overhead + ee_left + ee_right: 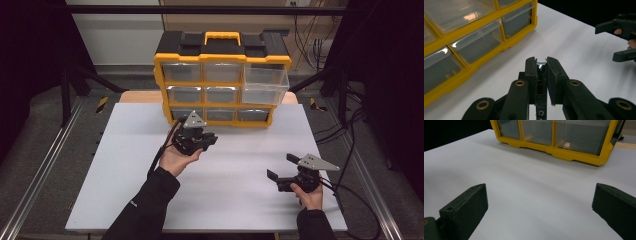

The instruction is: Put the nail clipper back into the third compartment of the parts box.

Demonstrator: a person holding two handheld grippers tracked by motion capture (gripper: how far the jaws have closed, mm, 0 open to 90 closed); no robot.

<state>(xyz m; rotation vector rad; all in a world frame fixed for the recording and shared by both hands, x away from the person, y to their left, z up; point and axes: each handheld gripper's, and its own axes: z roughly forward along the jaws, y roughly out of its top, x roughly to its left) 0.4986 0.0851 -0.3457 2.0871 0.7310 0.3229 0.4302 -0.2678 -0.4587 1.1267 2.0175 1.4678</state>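
From above, a yellow and black drawer cabinet (221, 77) stands at the far edge of a white table (125, 190). It has a yellow handle (221, 37) on top and three rows of clear drawers; the top right drawer (265, 85) is pulled out, the others sit flush. The left gripper (209, 141) is held in the left hand (177, 155), just in front of the cabinet's bottom row, its jaws nearly together. The right gripper (280, 167) is held in the right hand (309, 192) near the table's front right corner, well apart from the cabinet, jaws spread wide and pointing left.

In the left gripper view, the left gripper (541, 68) has its jaws clenched on a small shiny metal piece (541, 65) pinched between them; what the piece is cannot be told. The cabinet (474, 47) lies to the left with its clear drawers facing in. The right gripper (621, 40) shows farther off at the right edge, jaws apart.

In the right gripper view, the right gripper (539, 207) is released, its two jaws far apart with bare table (531, 185) between them. The cabinet's bottom row (559, 137) stands ahead
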